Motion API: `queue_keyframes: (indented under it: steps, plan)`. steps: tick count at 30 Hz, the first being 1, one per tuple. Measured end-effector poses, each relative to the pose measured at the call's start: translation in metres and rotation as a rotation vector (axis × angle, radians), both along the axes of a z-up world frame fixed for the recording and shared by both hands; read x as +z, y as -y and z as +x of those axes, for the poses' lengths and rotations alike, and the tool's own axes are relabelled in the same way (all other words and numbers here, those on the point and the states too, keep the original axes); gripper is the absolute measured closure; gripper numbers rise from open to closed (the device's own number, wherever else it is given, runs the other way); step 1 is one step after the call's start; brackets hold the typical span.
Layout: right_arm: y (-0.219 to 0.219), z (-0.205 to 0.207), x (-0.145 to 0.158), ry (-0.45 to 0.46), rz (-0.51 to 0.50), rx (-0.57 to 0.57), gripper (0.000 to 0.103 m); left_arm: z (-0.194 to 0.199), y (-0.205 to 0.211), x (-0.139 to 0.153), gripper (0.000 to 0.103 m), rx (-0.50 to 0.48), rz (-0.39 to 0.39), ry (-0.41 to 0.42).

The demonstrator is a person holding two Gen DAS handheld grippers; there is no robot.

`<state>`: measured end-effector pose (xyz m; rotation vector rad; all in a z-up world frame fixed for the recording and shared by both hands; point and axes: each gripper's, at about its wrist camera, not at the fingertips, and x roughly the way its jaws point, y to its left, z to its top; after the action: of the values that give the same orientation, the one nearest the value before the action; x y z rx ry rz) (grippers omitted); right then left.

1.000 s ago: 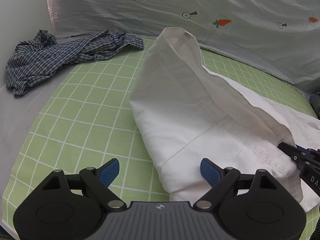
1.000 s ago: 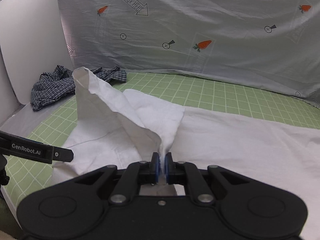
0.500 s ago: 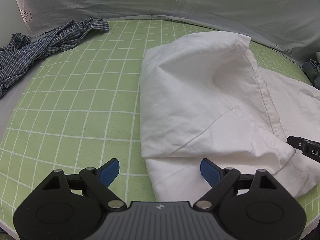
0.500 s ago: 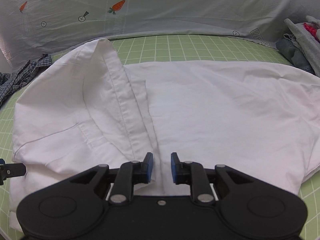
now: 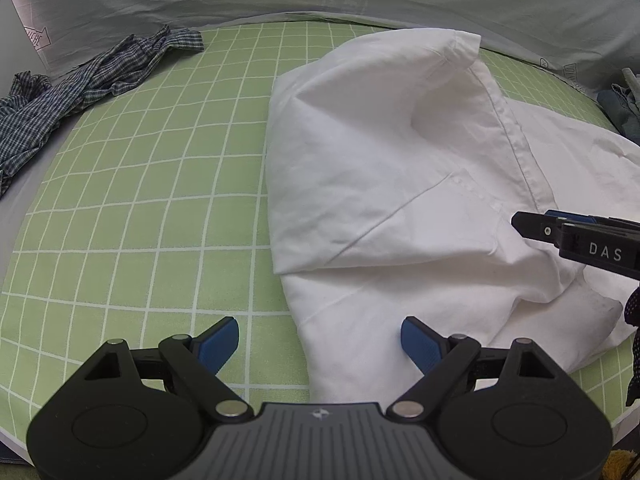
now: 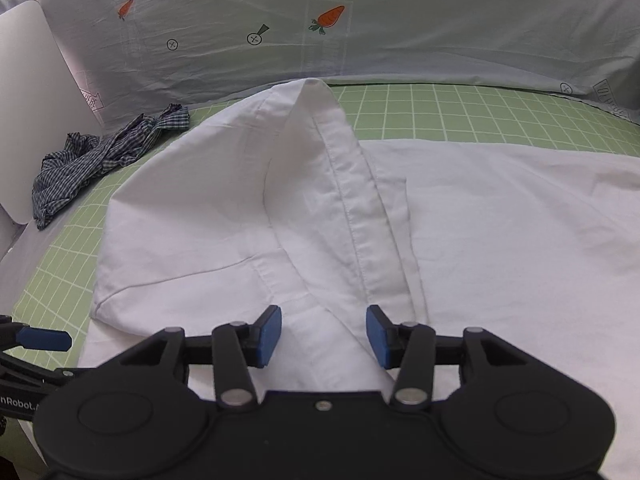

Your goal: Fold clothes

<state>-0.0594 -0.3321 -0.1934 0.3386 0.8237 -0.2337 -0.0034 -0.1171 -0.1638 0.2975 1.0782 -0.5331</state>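
A white shirt (image 5: pixel 384 176) lies on the green checked mat (image 5: pixel 152 200), its left part folded over the body with the button placket (image 6: pixel 352 216) running down the fold. My left gripper (image 5: pixel 320 340) is open and empty, just above the shirt's near left edge. My right gripper (image 6: pixel 323 334) is open and empty over the lower end of the placket; its fingers also show in the left wrist view (image 5: pixel 560 232). The left gripper's blue fingertip shows at the right wrist view's left edge (image 6: pixel 40 339).
A crumpled blue plaid shirt (image 5: pixel 80 92) lies at the mat's far left, also in the right wrist view (image 6: pixel 104 156). A grey carrot-print sheet (image 6: pixel 360 32) hangs behind. More clothes (image 5: pixel 624 108) are piled at the far right. A white panel (image 6: pixel 28 100) stands left.
The right gripper let go of the white shirt's fold and opened wider. The lifted fold dropped and now lies over the shirt. The left gripper stayed open and drew back slightly.
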Motion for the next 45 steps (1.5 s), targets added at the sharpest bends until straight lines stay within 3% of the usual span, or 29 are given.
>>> queue_keyframes:
  steps: [1, 4, 11, 15, 18, 20, 31, 33, 37, 39, 40, 41, 43, 45]
  plan:
    - [0.001, -0.001, -0.003, -0.009, 0.024, -0.002, 0.061, -0.001, -0.001, 0.001, 0.014, -0.004, 0.002, 0.004]
    - [0.005, -0.013, -0.005, 0.011, 0.060, -0.038, 0.102, 0.000, -0.006, 0.003, 0.014, 0.002, 0.001, 0.010]
    - [0.019, -0.076, 0.030, 0.166, 0.067, -0.225, 0.103, 0.000, -0.016, 0.001, 0.014, -0.003, -0.017, -0.008]
    - [0.020, -0.080, 0.030, 0.120, 0.041, -0.215, 0.102, 0.002, -0.018, -0.002, 0.014, -0.003, -0.033, -0.028]
    - [0.014, -0.065, 0.022, 0.091, 0.038, -0.168, 0.091, 0.001, -0.017, -0.003, 0.014, -0.010, -0.033, -0.027]
    - [0.010, -0.051, 0.019, 0.078, 0.029, -0.132, 0.071, -0.001, -0.017, -0.002, 0.014, -0.020, -0.028, -0.016]
    - [0.006, 0.022, -0.006, 0.000, 0.060, 0.080, 0.056, -0.005, -0.031, 0.003, 0.014, 0.038, -0.008, 0.011]
    - [0.004, 0.025, -0.011, -0.006, 0.074, 0.094, 0.051, -0.006, -0.033, 0.004, 0.014, 0.049, -0.005, 0.016]
    - [-0.008, 0.028, -0.015, 0.004, 0.043, 0.146, 0.030, -0.003, -0.039, 0.004, 0.014, 0.079, -0.007, 0.014]
    - [-0.016, 0.031, -0.015, -0.008, -0.019, 0.179, 0.030, -0.001, -0.040, 0.004, 0.014, 0.092, -0.012, 0.008]
    - [-0.018, 0.032, -0.015, -0.011, -0.052, 0.180, 0.036, -0.001, -0.040, 0.003, 0.014, 0.093, -0.013, 0.005]
    - [-0.020, 0.032, -0.015, -0.013, -0.086, 0.169, 0.054, 0.000, -0.039, 0.003, 0.014, 0.093, -0.015, 0.002]
    - [-0.019, 0.030, -0.013, -0.005, -0.086, 0.164, 0.074, 0.001, -0.038, 0.002, 0.014, 0.092, -0.018, -0.003]
    - [-0.016, 0.026, -0.012, 0.008, -0.055, 0.156, 0.084, 0.001, -0.037, 0.002, 0.014, 0.082, -0.020, -0.004]
